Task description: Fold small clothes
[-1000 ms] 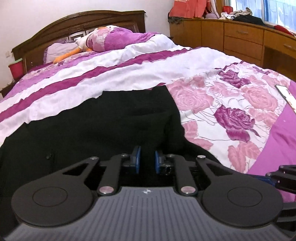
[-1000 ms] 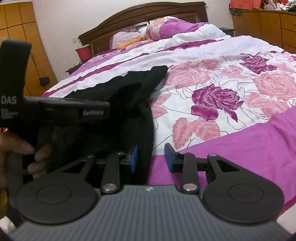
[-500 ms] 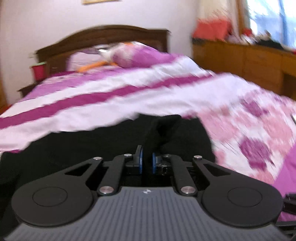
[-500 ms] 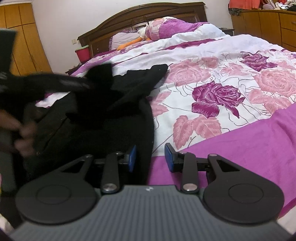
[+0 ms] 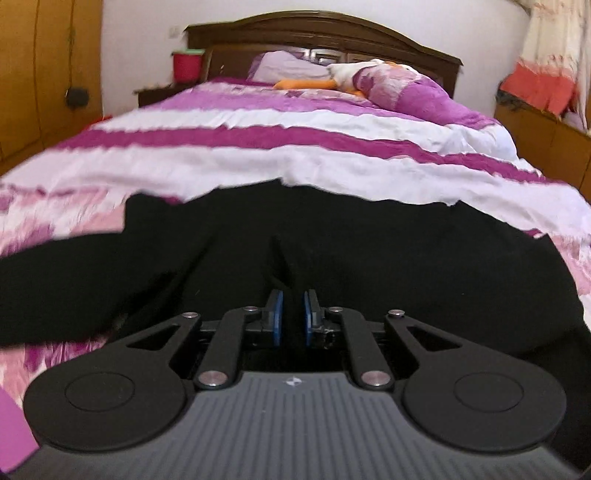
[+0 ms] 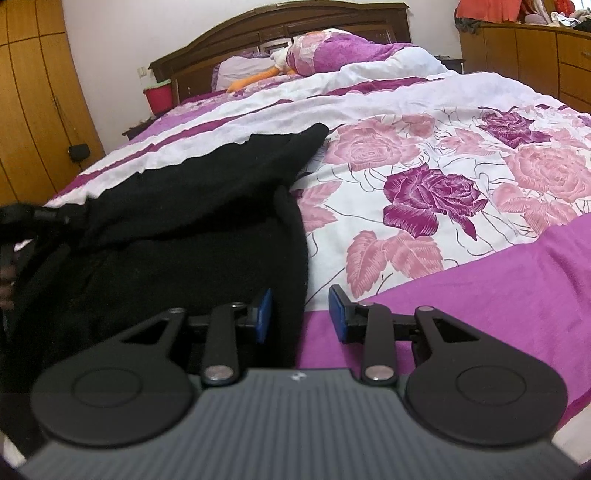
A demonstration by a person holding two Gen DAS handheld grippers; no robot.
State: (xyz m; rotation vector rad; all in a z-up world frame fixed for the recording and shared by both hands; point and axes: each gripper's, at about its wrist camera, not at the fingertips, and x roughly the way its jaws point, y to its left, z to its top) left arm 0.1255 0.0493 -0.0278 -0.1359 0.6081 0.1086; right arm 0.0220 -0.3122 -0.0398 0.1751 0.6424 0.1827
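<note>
A black garment (image 5: 369, 258) lies spread on the bed's near part; it also shows in the right wrist view (image 6: 192, 229). My left gripper (image 5: 290, 321) is shut on a fold of the black garment, which bunches between its blue pads. My right gripper (image 6: 300, 314) is open, low over the bed; the garment's right edge lies between its jaws, not pinched. The left gripper also shows, blurred, at the far left of the right wrist view (image 6: 29, 218).
The bed has a purple, white and rose-print quilt (image 6: 443, 177) and a dark wooden headboard (image 5: 321, 33). A pillow and a rolled quilt (image 5: 402, 88) lie at its head. A red bin (image 5: 187, 65) stands at the left, wooden drawers (image 6: 535, 55) at the right.
My left gripper has swung left across the bed, carrying the pinched black fabric with it. My right gripper has stayed open in about the same place.
</note>
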